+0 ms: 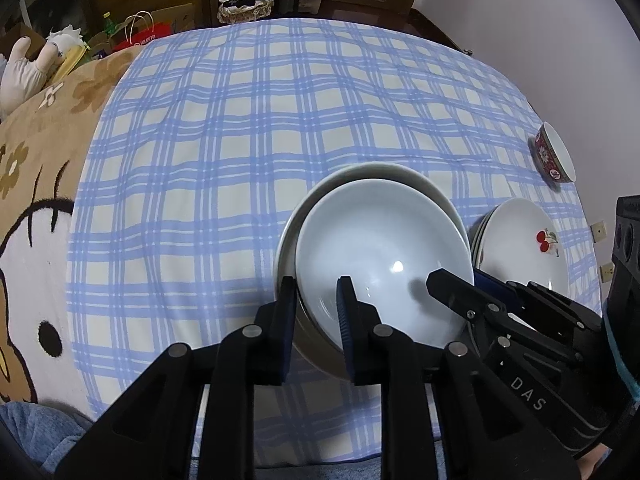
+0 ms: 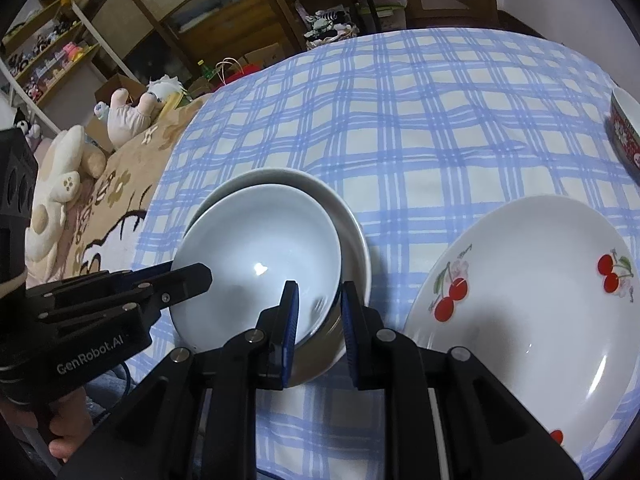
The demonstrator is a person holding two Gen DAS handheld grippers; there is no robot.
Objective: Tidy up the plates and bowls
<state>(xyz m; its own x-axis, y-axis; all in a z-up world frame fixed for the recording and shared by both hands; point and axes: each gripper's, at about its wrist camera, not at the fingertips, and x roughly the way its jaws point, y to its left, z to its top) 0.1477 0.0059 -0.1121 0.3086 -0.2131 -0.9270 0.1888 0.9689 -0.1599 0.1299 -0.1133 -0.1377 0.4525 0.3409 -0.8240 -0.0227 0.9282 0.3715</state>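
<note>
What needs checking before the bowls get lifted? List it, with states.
1. Right gripper clamped across the rims of the nested bowls: ok.
2. Left gripper pads pressing the rims: cannot tell.
3. Inner bowl centred in the outer one: not ok, it sits off-centre.
4. Cherry plates apart from the bowls: ok.
5. Red bowl well away: ok.

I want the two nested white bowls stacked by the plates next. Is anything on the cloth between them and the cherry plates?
Nothing visible: between the nested white bowls and the cherry plates lies only bare checked cloth. Both grippers, left gripper and right gripper, straddle the bowls' near rims.
</note>
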